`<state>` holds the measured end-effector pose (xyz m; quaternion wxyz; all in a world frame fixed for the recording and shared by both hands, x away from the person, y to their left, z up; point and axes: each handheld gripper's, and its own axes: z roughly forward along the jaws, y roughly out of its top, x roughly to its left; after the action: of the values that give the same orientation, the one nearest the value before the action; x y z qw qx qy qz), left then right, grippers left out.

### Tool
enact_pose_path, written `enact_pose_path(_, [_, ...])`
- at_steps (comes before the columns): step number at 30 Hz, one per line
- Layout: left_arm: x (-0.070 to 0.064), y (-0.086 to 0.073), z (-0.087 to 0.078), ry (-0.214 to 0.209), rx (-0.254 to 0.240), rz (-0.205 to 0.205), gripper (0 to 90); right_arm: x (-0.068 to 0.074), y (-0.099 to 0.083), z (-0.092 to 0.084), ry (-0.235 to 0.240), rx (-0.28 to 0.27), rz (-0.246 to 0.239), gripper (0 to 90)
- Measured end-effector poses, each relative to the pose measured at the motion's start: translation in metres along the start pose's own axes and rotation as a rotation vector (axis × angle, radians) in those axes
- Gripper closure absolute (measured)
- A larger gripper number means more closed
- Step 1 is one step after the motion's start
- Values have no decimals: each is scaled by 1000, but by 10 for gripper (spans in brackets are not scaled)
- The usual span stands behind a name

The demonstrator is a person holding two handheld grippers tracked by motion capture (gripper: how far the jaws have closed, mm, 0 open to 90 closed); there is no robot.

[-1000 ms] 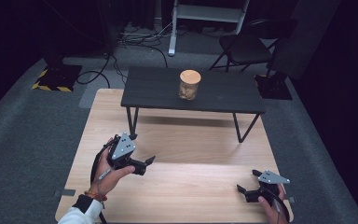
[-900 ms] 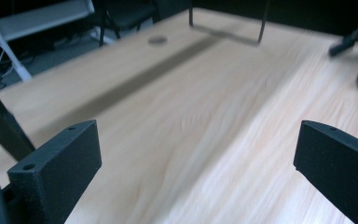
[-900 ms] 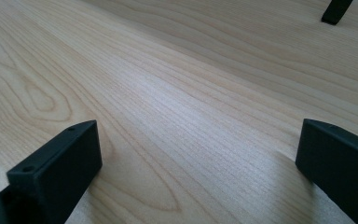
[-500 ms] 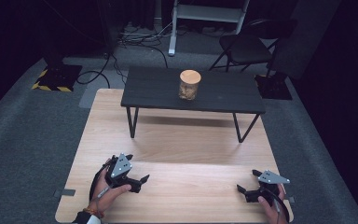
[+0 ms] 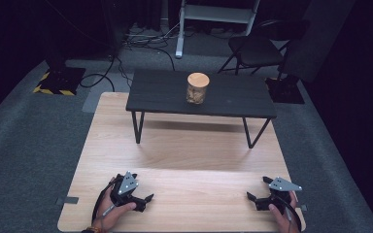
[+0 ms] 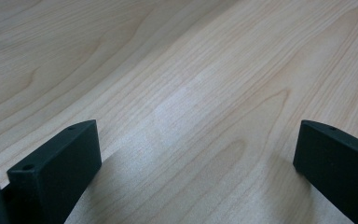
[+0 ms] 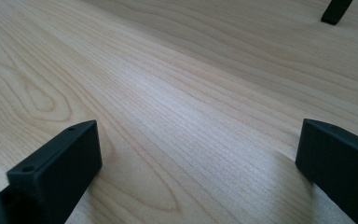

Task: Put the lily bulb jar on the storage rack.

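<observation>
My left gripper [image 5: 147, 199] rests low on the light wooden table [image 5: 184, 145] near its front left, held by a hand, jaws pointing right. In the left gripper view the left gripper [image 6: 193, 154] stands open over bare wood. My right gripper [image 5: 250, 198] sits at the front right of the table, jaws pointing left. The right gripper view has the right gripper [image 7: 198, 154] open too, nothing between its jaws. A jar with a tan lid [image 5: 197, 88] stands on a small black table [image 5: 165, 92] far from both grippers.
The small black table stands on thin legs [image 5: 136, 127] on the wooden table's far half; one leg foot [image 7: 335, 11] is at the top of the right gripper view. Grey carpet, cables and a black chair [image 5: 255, 48] lie beyond.
My left gripper has come down and back toward the table's front edge, from raised above the left side to resting low. The right gripper has stayed put.
</observation>
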<state>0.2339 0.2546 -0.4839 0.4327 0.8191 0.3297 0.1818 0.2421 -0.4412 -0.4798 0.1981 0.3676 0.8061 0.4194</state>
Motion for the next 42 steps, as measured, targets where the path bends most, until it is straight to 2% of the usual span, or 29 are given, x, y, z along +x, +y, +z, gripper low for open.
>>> enact_pose_path(2, [1, 2, 1, -5, 8, 2, 6, 0, 0, 0, 0, 0, 0, 0])
enact_pose_path(6, [2, -3, 2, -10, -9, -5, 5, 0, 0, 0, 0, 0, 0, 0])
enact_pose_path(42, [1, -3, 2, -1, -9, -9, 5, 2, 0, 0, -10, 0, 6, 0])
